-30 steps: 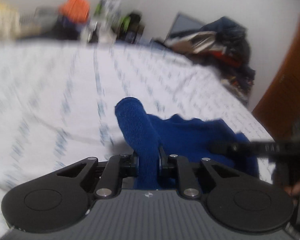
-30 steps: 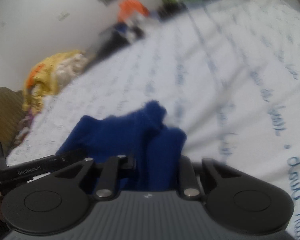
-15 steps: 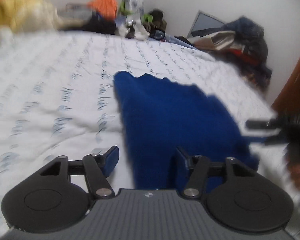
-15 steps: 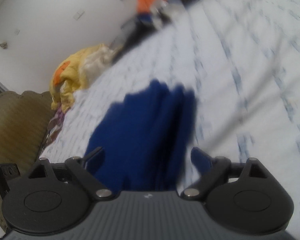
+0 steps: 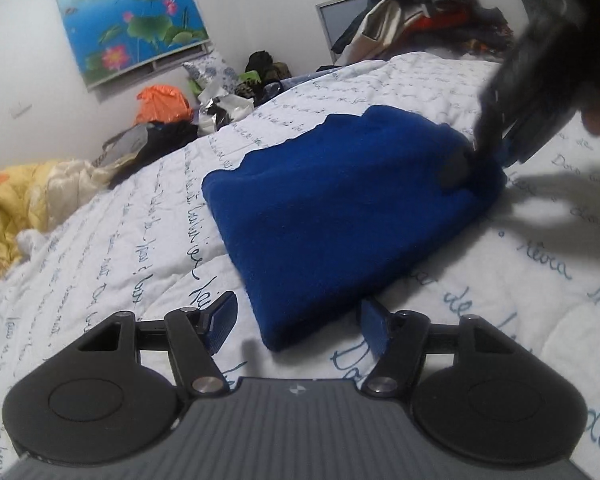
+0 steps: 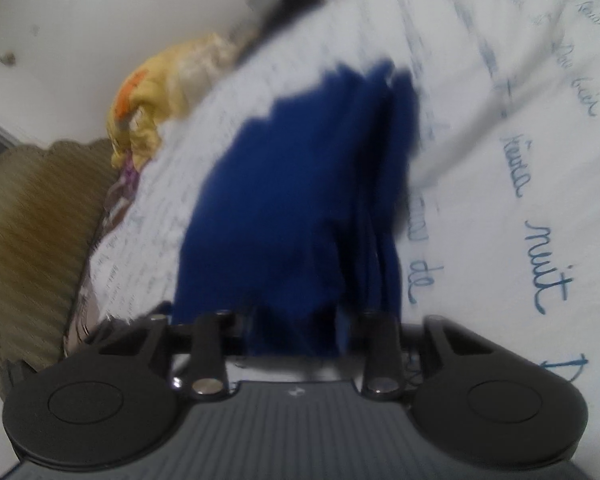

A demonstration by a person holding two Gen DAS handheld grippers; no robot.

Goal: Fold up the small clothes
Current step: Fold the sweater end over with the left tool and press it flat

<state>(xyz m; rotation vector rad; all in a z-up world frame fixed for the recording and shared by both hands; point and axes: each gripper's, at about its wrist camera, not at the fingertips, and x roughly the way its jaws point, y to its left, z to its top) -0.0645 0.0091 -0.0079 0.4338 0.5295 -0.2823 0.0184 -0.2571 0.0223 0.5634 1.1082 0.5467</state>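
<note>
Bedspread (image 5: 480, 280) open around blue cloth (image 5: 340, 216); clutter (image 5: 220, 104) at far edge.

Blue garment (image 5: 340, 216): soft fleece-like cloth, matt, finely napped. Bedcover (image 5: 140, 248): white quilted cloth, matt, printed with blue script. Left gripper (image 5: 296, 322): matt black plastic arms, ribbed grey housing, bright metal pivot pins, blue textured pads. Yellow quilt (image 5: 28, 196): slightly sheeny stitched fabric. Wall poster (image 5: 128, 16): glossy print.

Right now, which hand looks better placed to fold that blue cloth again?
Probably right: the right gripper is closing with the blue cloth between its fingers. The left gripper is opening, its fingers beside the cloth's near corner, gripping nothing.
</note>
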